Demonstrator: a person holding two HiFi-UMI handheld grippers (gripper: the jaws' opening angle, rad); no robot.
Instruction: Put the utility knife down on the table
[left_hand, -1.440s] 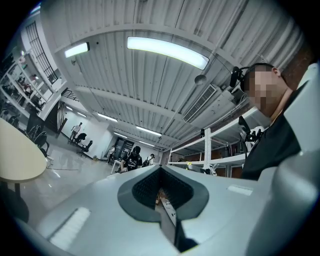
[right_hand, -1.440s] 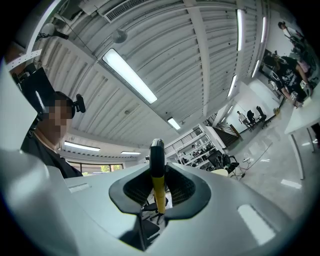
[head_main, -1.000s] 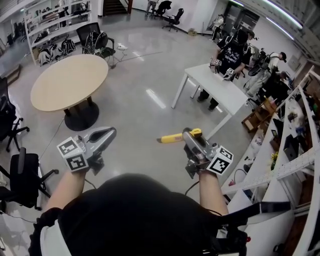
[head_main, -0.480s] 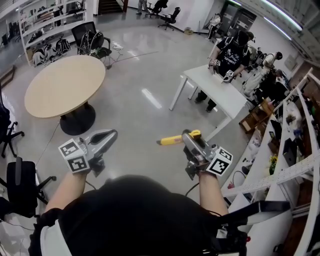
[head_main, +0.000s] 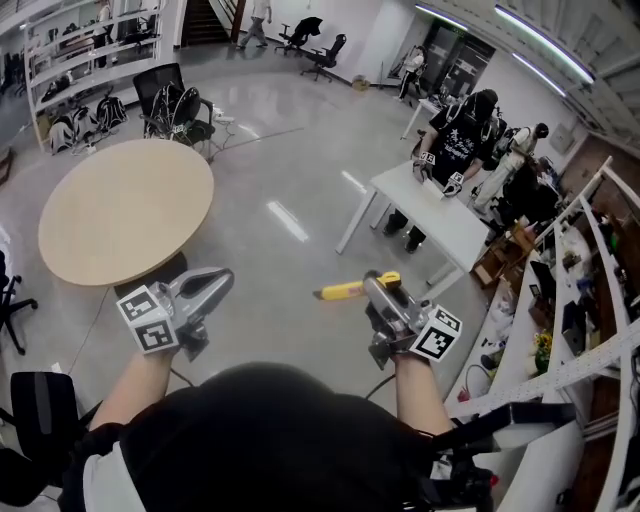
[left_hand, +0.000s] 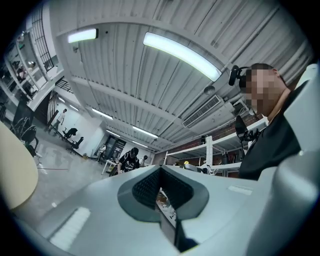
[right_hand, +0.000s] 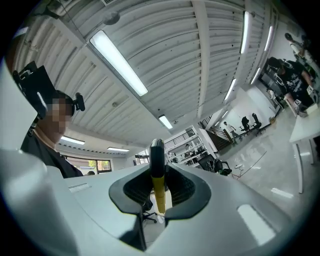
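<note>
My right hand-held gripper (head_main: 376, 285) stayed clenched on the yellow utility knife (head_main: 340, 290), my left hand-held gripper (head_main: 222, 277) stayed clenched empty, both drew nearer the white desk (head_main: 440, 215)

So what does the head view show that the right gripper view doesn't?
Head view only: the round pale wooden table and the left gripper. Right gripper view only: the black camera headset on the holder's own head. Both: the yellow utility knife clamped in the right gripper.
</note>
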